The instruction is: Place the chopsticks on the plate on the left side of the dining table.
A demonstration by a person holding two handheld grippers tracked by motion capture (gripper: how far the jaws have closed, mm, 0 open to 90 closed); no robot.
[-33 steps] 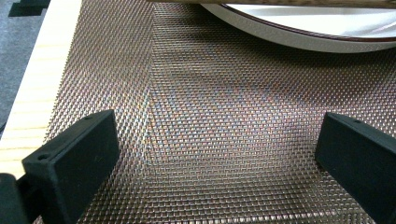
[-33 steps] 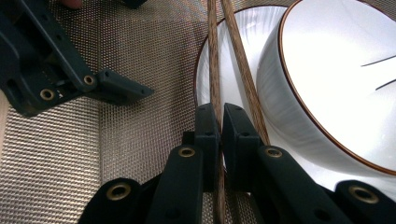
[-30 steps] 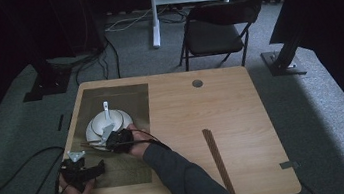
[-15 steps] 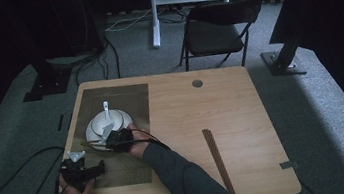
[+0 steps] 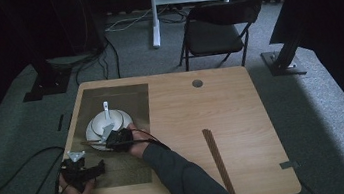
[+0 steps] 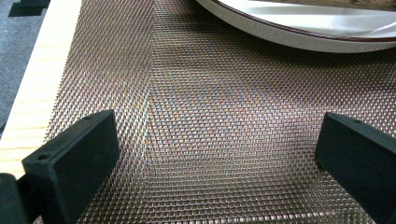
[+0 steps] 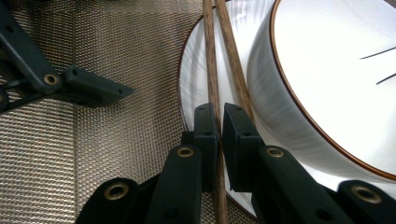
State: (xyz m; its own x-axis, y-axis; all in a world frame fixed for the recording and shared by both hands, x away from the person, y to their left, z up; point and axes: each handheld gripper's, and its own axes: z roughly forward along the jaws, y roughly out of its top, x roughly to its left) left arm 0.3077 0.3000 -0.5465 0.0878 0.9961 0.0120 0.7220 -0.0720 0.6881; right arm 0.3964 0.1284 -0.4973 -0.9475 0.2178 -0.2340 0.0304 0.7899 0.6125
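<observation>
A: Right gripper point(image 7: 218, 123) state?

B: Jaws nearly together, clamped on a pair of thin brown wooden chopsticks point(image 7: 212, 70). They've just been easing open slightly, with the sticks between the pads. One stick runs straight through the gap, the other lies just beside the right pad.

A: Where do the sticks go from there?

B: Ahead of the jaws, across the rim of a white round plate with a thin brown edge line point(image 7: 189, 79). A white ceramic bowl with a brown rim point(image 7: 327, 70) sits on that plate, just right of the jaws, touching or nearly touching the right-hand stick.

A: Hand pose?

B: In the high view the right forearm reaches in diagonally from the bottom edge, with the right hand point(image 5: 138, 141) at the near edge of the plate and the gripper pointing left, roughly level.

A: Left gripper point(image 5: 81, 170)?

B: Jaws wide apart, nothing between them. It's held low over the brown woven mesh placemat point(image 6: 224, 121), with the plate's edge ahead and to its right. The left hand point(image 5: 73, 188) is near the table's point(image 5: 221, 105) front-left corner.
</observation>
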